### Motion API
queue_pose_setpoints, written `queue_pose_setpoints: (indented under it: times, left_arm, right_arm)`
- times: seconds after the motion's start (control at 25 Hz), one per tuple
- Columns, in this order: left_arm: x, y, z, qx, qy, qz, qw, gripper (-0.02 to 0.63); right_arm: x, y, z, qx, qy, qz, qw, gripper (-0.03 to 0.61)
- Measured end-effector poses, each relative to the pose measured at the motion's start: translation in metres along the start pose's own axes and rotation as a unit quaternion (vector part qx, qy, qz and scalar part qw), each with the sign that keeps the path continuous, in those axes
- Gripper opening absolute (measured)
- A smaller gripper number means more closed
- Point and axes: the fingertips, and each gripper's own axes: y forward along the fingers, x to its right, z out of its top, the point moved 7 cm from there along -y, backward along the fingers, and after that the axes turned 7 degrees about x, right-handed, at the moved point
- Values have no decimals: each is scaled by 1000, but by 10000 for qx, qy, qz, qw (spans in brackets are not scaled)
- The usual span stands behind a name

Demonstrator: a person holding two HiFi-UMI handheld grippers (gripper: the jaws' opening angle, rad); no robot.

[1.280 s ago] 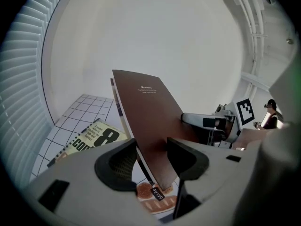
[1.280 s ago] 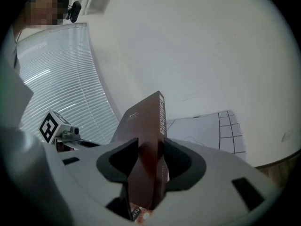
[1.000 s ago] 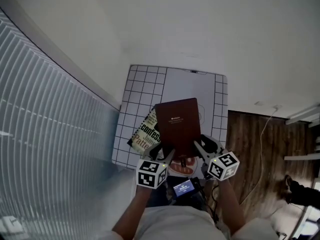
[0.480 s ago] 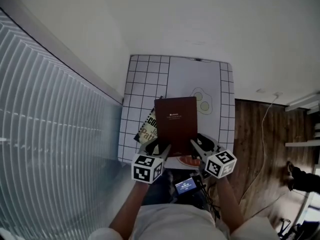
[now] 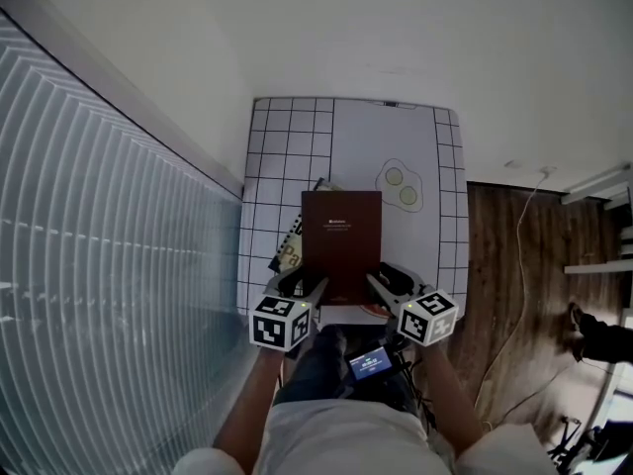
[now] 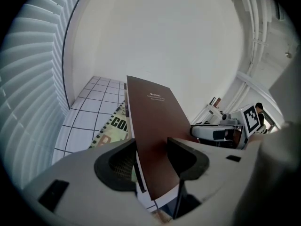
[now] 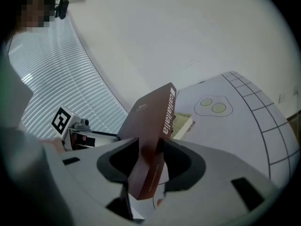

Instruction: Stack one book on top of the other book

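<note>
Both grippers hold the brown book [image 5: 341, 240] by its near end: the left gripper [image 5: 309, 290] is clamped on the near left corner and the right gripper [image 5: 381, 283] on the near right corner along the spine. The book's long axis runs straight away from them. The second book [image 5: 290, 250] lies flat ahead and to the left of the left gripper (the nearer one). It sits askew, partly covered by the brown book's left edge; whether the two touch I cannot tell. Seating the brown book squarely probably needs a shift leftward. Below is a table [image 5: 287, 137] with a grid pattern and an egg drawing [image 5: 401, 186]. There are blinds [image 5: 99, 265] on the left and a wooden floor [image 5: 504, 265] on the right.
</note>
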Motion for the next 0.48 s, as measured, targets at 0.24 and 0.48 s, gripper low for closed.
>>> queue_pose_setpoints:
  times: [0.24, 0.48]
  left_arm:
    - [-8, 2, -2, -84, -25, -2, 10000, 199]
    - [-19, 10, 0, -127, -86, -59, 9999, 199]
  right_arm:
    - [-3, 3, -15, -142, 109, -98, 9998, 161]
    - [-2, 8, -22, -203, 256, -114, 9994, 163]
